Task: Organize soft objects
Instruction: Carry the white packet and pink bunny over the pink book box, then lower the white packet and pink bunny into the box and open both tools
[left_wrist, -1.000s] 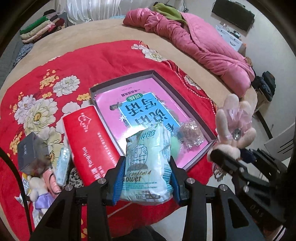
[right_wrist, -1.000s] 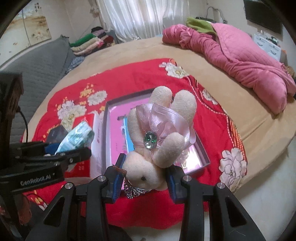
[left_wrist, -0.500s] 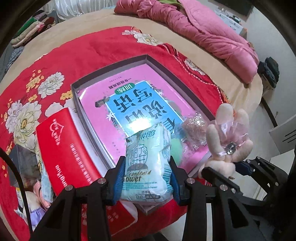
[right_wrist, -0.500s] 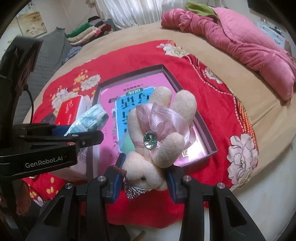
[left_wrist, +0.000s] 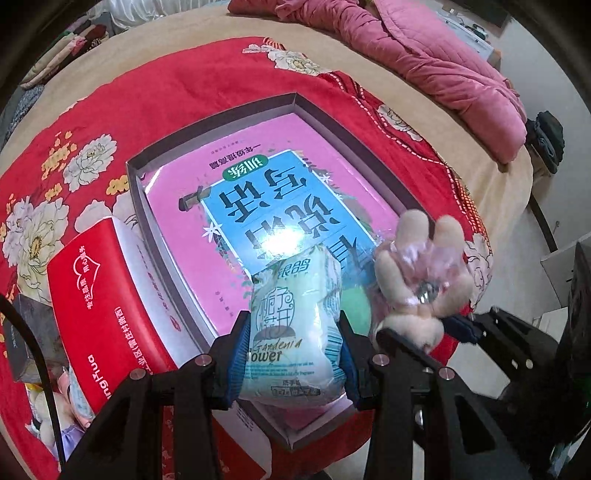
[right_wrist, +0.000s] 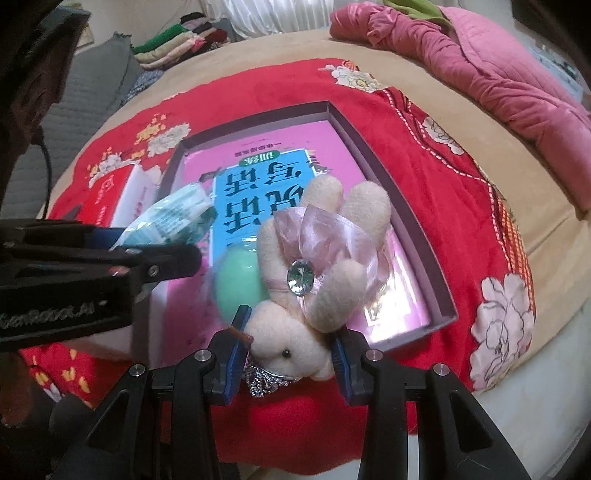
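Pale green plastic wraps the tissue pack that we hold in our left gripper, its blue-padded jaws pinching the pack from both sides. The pack hangs over the near end of the grey box, which lies open on the red flowered blanket spread across the bed. A pink and blue book fills the bottom of the box, and a green ball rests on it near our grippers.

Our right gripper has its jaws clamped on the head of a cream plush bunny, which points ears-up with a pink ribbon and a glass gem on its front. The bunny hovers above the box's near right part, just beside the tissue pack.

Left of the box a red packet lies against its wall. At the far right of the bed a pink quilt is bunched up, and folded clothes are stacked at the far left.
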